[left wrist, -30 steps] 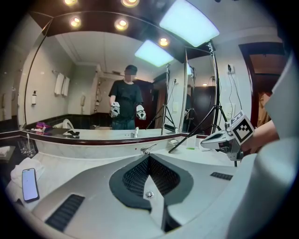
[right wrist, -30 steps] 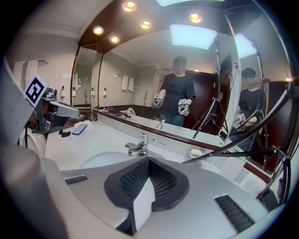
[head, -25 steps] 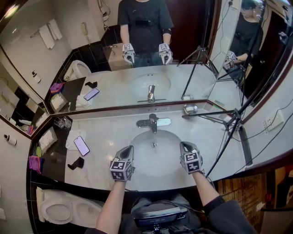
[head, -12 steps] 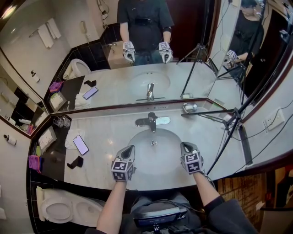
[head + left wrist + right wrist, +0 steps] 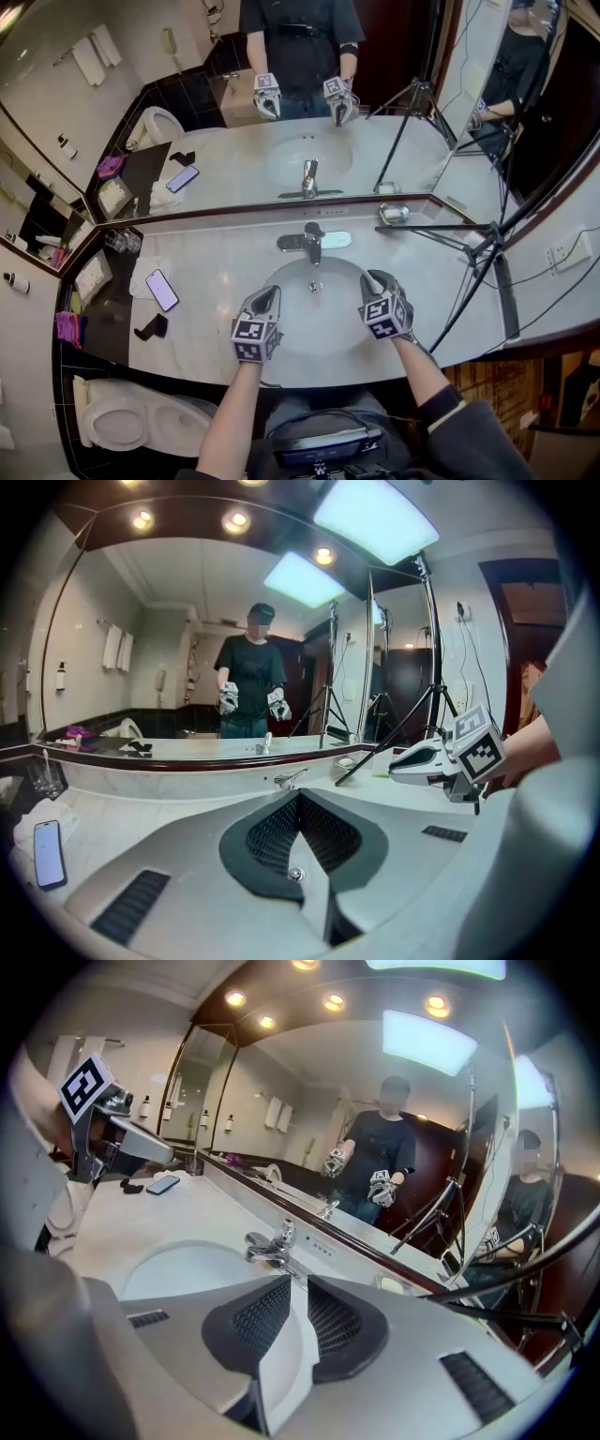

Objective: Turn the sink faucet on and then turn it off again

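The chrome faucet (image 5: 312,241) stands behind the white sink basin (image 5: 281,281), its lever pointing over the bowl. My left gripper (image 5: 266,298) hovers over the basin's front left, jaws shut and empty; in the left gripper view the faucet (image 5: 289,779) lies just beyond its tips (image 5: 298,795). My right gripper (image 5: 372,279) hangs over the basin's front right, short of the faucet and apart from it. Its jaws have just been opening and stand a little apart (image 5: 298,1283) with nothing between them, with the faucet (image 5: 270,1246) ahead and slightly left.
A phone (image 5: 161,290) on a white cloth and a small black object (image 5: 150,327) lie on the counter's left. Glasses (image 5: 120,242) stand at the back left, a soap dish (image 5: 392,214) at the back right. A black tripod (image 5: 469,246) leans over the right counter. A mirror backs the counter.
Both grippers have moved forward over the basin towards the faucet. The right gripper has rolled, and its marker cube now sits tilted.
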Demonstrator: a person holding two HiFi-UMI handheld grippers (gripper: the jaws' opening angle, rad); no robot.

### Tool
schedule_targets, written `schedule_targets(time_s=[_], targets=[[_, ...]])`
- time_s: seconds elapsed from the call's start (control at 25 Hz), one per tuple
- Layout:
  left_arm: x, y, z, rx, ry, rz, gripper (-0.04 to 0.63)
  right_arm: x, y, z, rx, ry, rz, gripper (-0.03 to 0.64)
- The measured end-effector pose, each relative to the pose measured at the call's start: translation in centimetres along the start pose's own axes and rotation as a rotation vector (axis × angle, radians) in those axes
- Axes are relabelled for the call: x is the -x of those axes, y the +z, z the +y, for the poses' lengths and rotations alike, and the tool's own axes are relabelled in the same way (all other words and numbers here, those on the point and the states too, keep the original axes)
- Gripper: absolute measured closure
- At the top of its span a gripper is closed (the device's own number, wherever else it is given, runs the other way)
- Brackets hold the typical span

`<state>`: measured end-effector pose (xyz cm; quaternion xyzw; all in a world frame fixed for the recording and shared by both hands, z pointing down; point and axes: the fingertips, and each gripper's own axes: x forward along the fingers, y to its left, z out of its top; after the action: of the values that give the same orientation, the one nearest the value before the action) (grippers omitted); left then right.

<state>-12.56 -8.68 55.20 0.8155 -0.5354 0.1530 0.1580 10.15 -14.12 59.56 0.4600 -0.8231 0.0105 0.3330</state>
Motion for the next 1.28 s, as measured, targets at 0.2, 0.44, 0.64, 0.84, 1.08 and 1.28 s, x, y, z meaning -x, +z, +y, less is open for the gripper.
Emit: schedule_targets(time_s=[0.2, 0.44, 0.64, 0.84, 1.08, 1.28], targets=[[-1.8, 0.1, 0.3, -0.004, 0.003, -0.002, 0.595, -3.8, 2.5, 0.2, 0.26, 0.009, 0.0, 0.479], [-3.7, -0.9, 0.9, 0.015, 0.007, 0.012, 0.595, -8.8, 5.7, 1.6, 0.63, 0.028, -0.005, 0.414], [-4.6, -1.4, 1.6, 0.031, 0.011, 0.018, 0.595, -12.7, 7.5, 2.4, 0.822, 0.046, -0.006, 0.394], [-5.2, -2.5, 2.4, 0.049, 0.021, 0.027, 0.595, -16.4, 6.7, 3.0, 0.959, 0.076, 0.027, 0.394], [-5.5, -3.5, 3.1, 0.055, 0.029, 0.042, 0.595, -18.9, 6.0, 4.1, 1.009, 0.121, 0.05, 0.396], [-5.6, -3.9, 2.7, 0.061, 0.023, 0.055, 0.595, -19.3, 4.8, 4.8, 1.037, 0.133, 0.064, 0.43]])
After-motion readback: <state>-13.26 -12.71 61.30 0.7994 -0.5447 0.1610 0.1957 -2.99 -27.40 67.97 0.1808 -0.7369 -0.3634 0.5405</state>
